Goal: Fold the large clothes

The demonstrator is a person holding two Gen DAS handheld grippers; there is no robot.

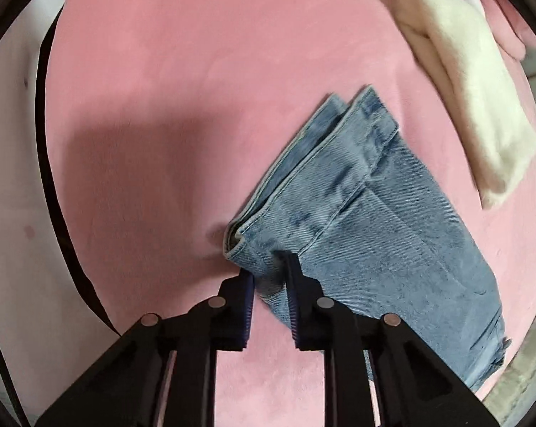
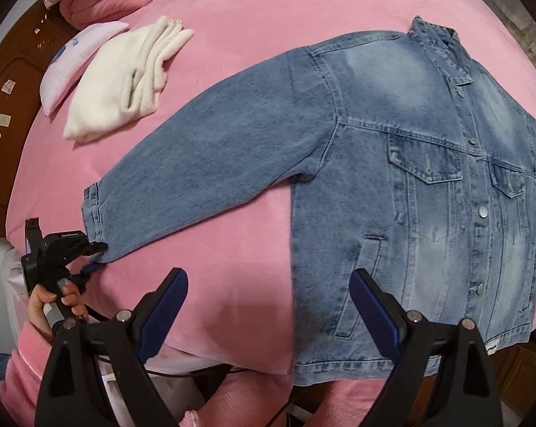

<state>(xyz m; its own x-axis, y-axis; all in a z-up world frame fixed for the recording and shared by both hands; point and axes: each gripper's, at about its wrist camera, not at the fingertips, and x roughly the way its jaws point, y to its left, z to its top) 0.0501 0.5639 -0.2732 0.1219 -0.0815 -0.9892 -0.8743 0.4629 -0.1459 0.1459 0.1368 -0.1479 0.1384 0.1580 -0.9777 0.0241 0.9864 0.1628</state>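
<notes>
A blue denim jacket is seen laid out flat, front side up and buttoned, on a bed covered with a pink blanket. One sleeve is stretched out straight from the shoulder across the blanket, its cuff reaching toward the bed's near edge. That cuff is pinched by the left gripper, whose black fingers with blue ribbed pads are pressed in on either side of the cuff's corner, the denim caught between them. In the right wrist view, the same gripper is seen held from below by the person's hand, a pink sleeve showing at the wrist. The right gripper is held above the blanket just beside the jacket's lower hem, its fingers spread wide apart with only blanket between them; one finger sits over the hem's corner. A folded cream-white garment is seen lying well apart from the jacket, farther up the bed, beside a pale pillow. A dark wooden headboard is visible beyond it.
</notes>
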